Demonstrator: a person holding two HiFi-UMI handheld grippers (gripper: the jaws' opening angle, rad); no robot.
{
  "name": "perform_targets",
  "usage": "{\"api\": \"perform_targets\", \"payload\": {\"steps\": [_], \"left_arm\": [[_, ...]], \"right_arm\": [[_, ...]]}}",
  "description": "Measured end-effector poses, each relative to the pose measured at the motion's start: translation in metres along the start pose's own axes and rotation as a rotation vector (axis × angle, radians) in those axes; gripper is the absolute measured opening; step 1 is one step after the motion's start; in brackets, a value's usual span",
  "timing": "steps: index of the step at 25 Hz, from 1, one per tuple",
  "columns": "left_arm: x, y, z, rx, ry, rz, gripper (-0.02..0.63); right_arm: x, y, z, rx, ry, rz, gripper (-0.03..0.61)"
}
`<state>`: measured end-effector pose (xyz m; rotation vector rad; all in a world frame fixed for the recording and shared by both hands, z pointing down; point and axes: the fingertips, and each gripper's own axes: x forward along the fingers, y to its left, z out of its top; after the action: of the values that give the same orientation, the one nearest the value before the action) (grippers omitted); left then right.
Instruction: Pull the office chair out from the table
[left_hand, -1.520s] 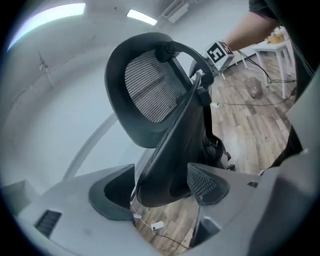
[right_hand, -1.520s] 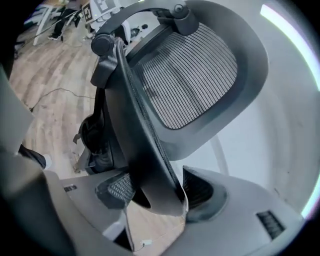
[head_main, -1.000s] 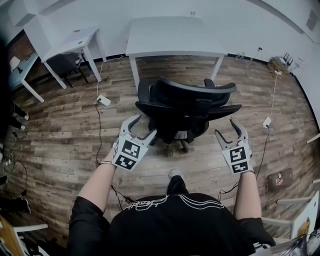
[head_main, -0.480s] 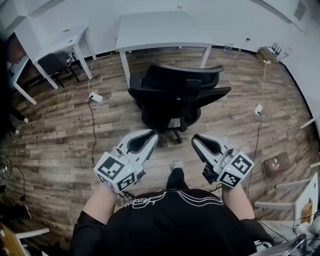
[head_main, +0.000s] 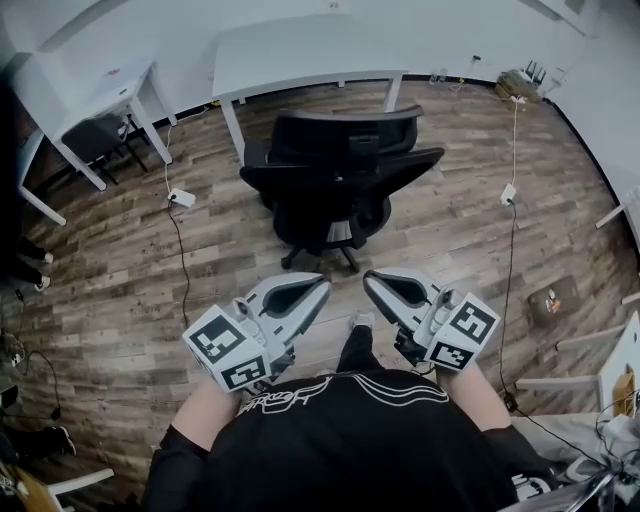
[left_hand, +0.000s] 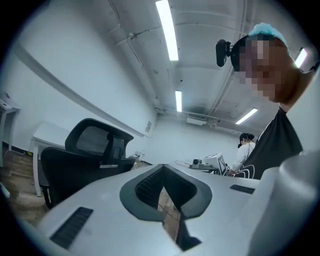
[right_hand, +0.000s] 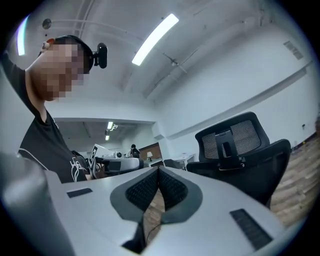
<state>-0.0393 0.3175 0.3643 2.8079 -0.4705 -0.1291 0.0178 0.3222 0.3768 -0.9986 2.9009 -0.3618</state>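
With your left gripper (head_main: 318, 290) and right gripper (head_main: 372, 283) both shut on nothing, and the office chair (head_main: 335, 185) at 12 o'clock standing out from the table (head_main: 300, 55), the pull looks finished; just rest.

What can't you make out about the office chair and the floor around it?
- Wheels of the office chair: head view, mostly hidden under its seat.
- The chair's lower half: left gripper view, blocked by the left gripper's own body.
- A small brown object at far right: head view, too small to identify.
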Motion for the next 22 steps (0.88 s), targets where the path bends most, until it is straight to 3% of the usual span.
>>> {"api": "perform_targets", "payload": {"steps": [5, 22], "left_arm": [[-0.003, 0.006, -0.003, -0.04, -0.007, 0.007, 0.006], [-0.002, 0.0, -0.016, -0.043, -0.003, -0.036, 0.006]], "right_arm": [[-0.004, 0.0, -0.005, -0.002, 0.012, -0.024, 0.037], [-0.007, -0.003, -0.01, 0.016, 0.016, -0.031, 0.037]]}}
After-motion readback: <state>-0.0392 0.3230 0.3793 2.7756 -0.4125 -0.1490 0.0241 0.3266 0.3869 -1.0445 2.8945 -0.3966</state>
